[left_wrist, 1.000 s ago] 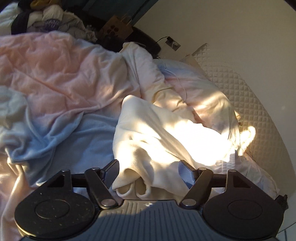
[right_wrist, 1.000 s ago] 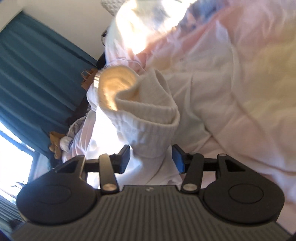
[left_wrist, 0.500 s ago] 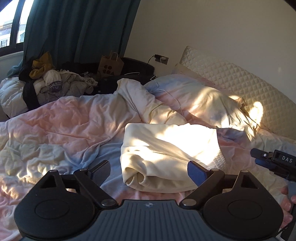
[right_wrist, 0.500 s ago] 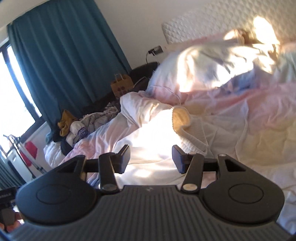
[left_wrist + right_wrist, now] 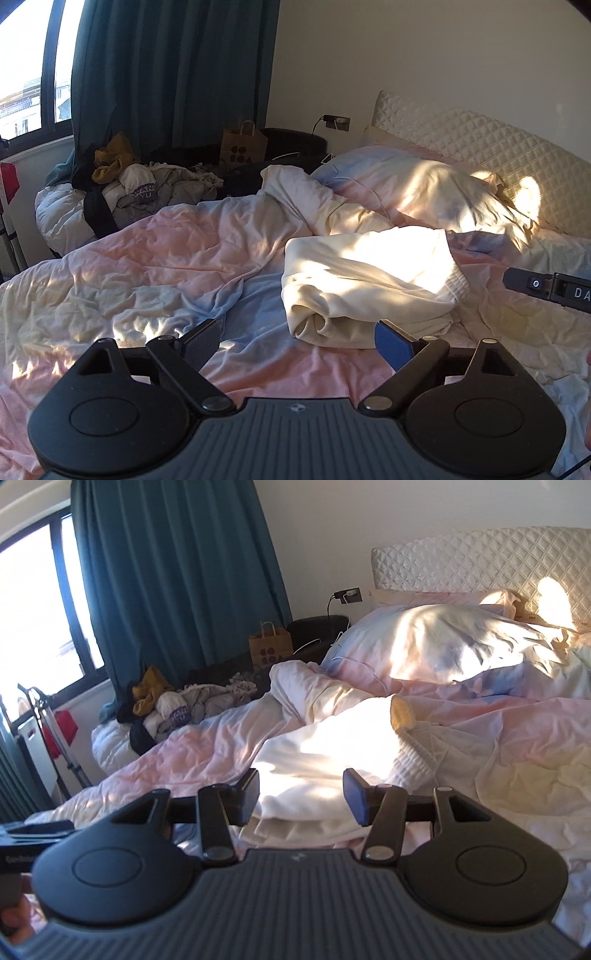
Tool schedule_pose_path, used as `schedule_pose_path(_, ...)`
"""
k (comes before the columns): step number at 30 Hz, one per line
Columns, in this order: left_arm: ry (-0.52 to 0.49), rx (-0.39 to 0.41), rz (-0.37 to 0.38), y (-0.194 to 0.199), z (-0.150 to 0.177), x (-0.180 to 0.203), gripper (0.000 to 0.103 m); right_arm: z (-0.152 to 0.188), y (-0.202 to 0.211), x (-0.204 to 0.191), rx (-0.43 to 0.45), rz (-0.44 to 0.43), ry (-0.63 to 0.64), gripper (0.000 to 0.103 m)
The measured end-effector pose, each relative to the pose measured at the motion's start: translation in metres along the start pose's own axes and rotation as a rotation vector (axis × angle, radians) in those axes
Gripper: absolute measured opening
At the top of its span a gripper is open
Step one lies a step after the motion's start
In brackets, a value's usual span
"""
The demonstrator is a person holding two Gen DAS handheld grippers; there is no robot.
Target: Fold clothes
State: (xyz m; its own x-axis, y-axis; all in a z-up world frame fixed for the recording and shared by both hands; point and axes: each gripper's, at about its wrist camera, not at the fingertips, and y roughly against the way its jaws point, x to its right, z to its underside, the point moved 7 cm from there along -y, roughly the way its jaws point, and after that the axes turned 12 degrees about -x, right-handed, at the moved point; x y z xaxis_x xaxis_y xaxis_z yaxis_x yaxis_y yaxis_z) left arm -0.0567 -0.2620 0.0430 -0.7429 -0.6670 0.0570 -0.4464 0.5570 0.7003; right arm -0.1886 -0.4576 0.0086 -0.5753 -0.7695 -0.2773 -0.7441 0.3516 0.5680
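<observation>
A cream sweatshirt (image 5: 369, 284) lies folded into a bundle on the pink and blue duvet (image 5: 166, 266), lit by sun. It also shows in the right wrist view (image 5: 332, 760), with its ribbed cuff (image 5: 410, 764) to the right. My left gripper (image 5: 297, 345) is open and empty, held above the bed just short of the bundle. My right gripper (image 5: 301, 794) is open and empty, held over the bundle's near edge. The right gripper's body shows at the right edge of the left wrist view (image 5: 546, 288).
A pillow (image 5: 424, 192) and quilted headboard (image 5: 480, 147) lie at the back right. A pile of unfolded clothes (image 5: 140, 188) sits at the far left of the bed. A paper bag (image 5: 243, 144), dark curtain (image 5: 177, 74) and window (image 5: 29, 66) are behind.
Both grippers let go of the sweatshirt and drew back and up from it. The sweatshirt now lies folded on the duvet, and the views have widened to the whole room.
</observation>
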Motion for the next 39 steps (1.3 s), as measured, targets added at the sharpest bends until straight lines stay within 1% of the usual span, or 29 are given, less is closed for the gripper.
schedule_pose_path(1, -0.004, 0.010, 0.005, 0.004, 0.003, -0.001, 0.093, 0.004, 0.000, -0.004, -0.003, -0.001, 0.006, 0.054)
schedule_pose_path(2, -0.009, 0.019, 0.009, 0.008, 0.005, -0.002, 0.093, 0.008, 0.001, -0.009, -0.001, 0.004, 0.018, 0.058)
schedule_pose_path(3, -0.025, 0.029, 0.013, 0.011, 0.007, -0.002, 0.094, 0.012, 0.001, -0.013, 0.002, 0.010, 0.028, 0.059)
schedule_pose_path(4, -0.039, 0.038, 0.002, 0.013, 0.009, -0.001, 0.095, 0.015, 0.002, -0.017, 0.005, 0.023, 0.037, 0.059)
schedule_pose_path(8, -0.020, 0.055, -0.015, 0.018, 0.021, -0.014, 0.098, 0.027, 0.004, -0.036, 0.019, 0.059, 0.083, 0.061)
schedule_pose_path(11, -0.007, 0.068, -0.028, 0.021, 0.030, -0.024, 0.100, 0.037, 0.000, -0.049, 0.002, 0.058, 0.107, 0.062)
schedule_pose_path(13, -0.025, 0.084, -0.054, 0.024, 0.032, -0.029, 0.103, 0.041, -0.002, -0.054, -0.006, 0.069, 0.126, 0.065)
schedule_pose_path(14, -0.023, 0.085, -0.056, 0.024, 0.031, -0.030, 0.103, 0.043, -0.003, -0.056, -0.008, 0.071, 0.131, 0.071)
schedule_pose_path(15, -0.021, 0.086, -0.058, 0.025, 0.031, -0.032, 0.103, 0.044, -0.002, -0.058, -0.007, 0.070, 0.127, 0.081)
schedule_pose_path(17, -0.009, 0.085, -0.054, 0.025, 0.032, -0.033, 0.103, 0.044, 0.002, -0.060, 0.011, 0.083, 0.128, 0.088)
schedule_pose_path(28, -0.031, 0.053, -0.036, 0.018, 0.041, -0.013, 0.103, 0.049, 0.010, -0.055, -0.006, 0.149, 0.131, 0.088)
schedule_pose_path(39, -0.020, 0.038, -0.043, 0.016, 0.043, -0.012, 0.103, 0.055, 0.011, -0.047, -0.021, 0.168, 0.123, 0.088)
